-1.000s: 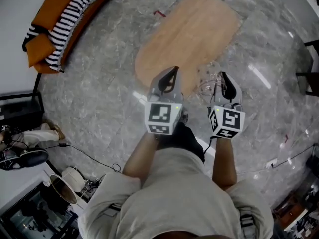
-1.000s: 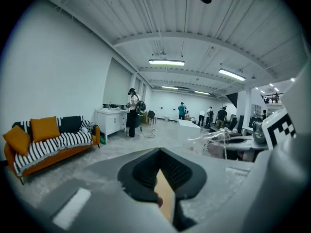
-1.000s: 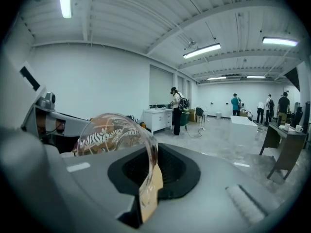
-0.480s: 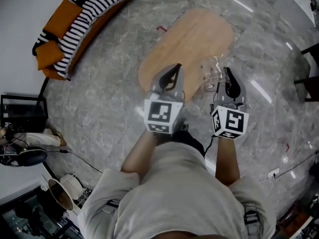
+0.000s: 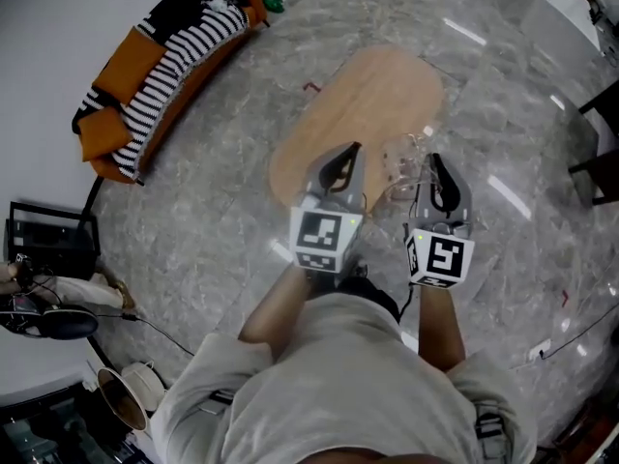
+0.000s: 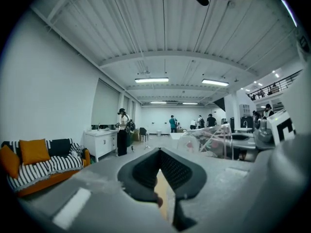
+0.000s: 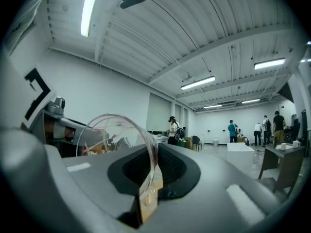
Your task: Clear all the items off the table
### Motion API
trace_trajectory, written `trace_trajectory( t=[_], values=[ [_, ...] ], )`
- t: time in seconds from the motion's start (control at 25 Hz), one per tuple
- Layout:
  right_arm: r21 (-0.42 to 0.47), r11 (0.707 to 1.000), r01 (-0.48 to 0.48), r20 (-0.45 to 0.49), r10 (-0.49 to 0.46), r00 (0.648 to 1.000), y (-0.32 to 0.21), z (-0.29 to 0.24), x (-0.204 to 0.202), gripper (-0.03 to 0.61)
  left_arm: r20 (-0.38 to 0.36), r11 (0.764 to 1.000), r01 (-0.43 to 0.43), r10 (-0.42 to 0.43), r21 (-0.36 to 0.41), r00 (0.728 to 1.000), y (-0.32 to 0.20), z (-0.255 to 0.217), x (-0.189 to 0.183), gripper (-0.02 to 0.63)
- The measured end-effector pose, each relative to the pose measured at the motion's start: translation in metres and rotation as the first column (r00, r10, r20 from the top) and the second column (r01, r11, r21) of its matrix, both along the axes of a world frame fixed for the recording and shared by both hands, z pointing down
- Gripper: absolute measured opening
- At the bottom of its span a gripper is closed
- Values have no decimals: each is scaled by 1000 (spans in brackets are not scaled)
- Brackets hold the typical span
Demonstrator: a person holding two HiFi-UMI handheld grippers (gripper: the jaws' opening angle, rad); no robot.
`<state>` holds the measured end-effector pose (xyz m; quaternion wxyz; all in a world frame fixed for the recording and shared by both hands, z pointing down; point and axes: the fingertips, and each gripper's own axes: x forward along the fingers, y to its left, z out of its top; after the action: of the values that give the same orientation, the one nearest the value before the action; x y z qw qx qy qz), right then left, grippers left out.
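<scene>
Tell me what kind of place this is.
Probably a large open lab or studio hall: a striped sofa, an oval wooden table on a marble floor, distant people under strip lights.

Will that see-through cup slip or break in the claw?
Probably light: the right gripper holds the clear cup by one thin wall. Its smooth, shiny side looks slippery, so it might swivel. It may crack if squeezed hard; I can't tell glass from plastic.

Striped sofa (image 5: 160,61), marble floor (image 5: 193,230)
</scene>
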<state>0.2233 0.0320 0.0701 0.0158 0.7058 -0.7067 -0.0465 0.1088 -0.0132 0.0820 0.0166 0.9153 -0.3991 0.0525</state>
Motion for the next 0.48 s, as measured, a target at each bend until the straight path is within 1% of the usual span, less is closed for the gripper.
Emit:
trace_trajectory(
  t=[0.28, 0.48],
  values=[
    [10, 996, -84, 14, 84, 996, 22, 3, 37, 31, 8, 998, -60, 60, -1, 998, 15, 5, 32, 20],
    [16, 995, -99, 12, 99, 995, 29, 2, 43, 31, 14, 997, -77, 77, 8, 997, 21, 4, 41, 20]
  ],
)
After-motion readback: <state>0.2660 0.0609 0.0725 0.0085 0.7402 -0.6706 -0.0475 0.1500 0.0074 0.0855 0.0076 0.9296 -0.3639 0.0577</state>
